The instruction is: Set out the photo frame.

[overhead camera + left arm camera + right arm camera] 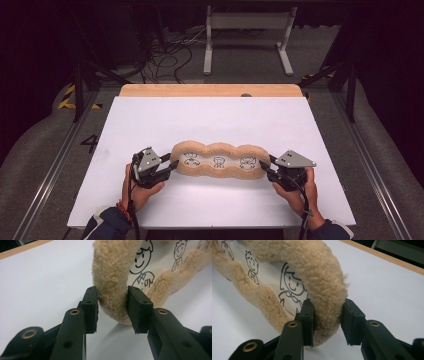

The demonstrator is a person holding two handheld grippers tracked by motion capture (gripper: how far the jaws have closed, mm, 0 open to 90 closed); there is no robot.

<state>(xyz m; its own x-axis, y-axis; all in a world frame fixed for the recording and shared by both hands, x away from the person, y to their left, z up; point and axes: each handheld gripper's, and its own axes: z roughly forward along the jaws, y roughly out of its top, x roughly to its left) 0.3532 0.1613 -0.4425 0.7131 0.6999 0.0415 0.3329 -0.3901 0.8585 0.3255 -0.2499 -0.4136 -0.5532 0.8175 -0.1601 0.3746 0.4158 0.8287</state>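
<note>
Both ends of the plush cushion [218, 161] are gripped: left gripper [171, 166] and right gripper [266, 169] fingers pinch its fleecy rim. It seems to rest on the worktop [150, 120]; lifting or moving it probably remains.

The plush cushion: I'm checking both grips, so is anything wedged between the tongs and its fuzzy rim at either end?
Nothing visible. The left tongs clamp the cushion rim directly, and the right tongs do likewise at the opposite end.

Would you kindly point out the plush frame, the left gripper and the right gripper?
plush frame [218, 150], high view, upper fleecy rim.
left gripper [112, 306], left gripper view, midway between its fingertips.
right gripper [327, 318], right gripper view, midway between its fingertips.
</note>
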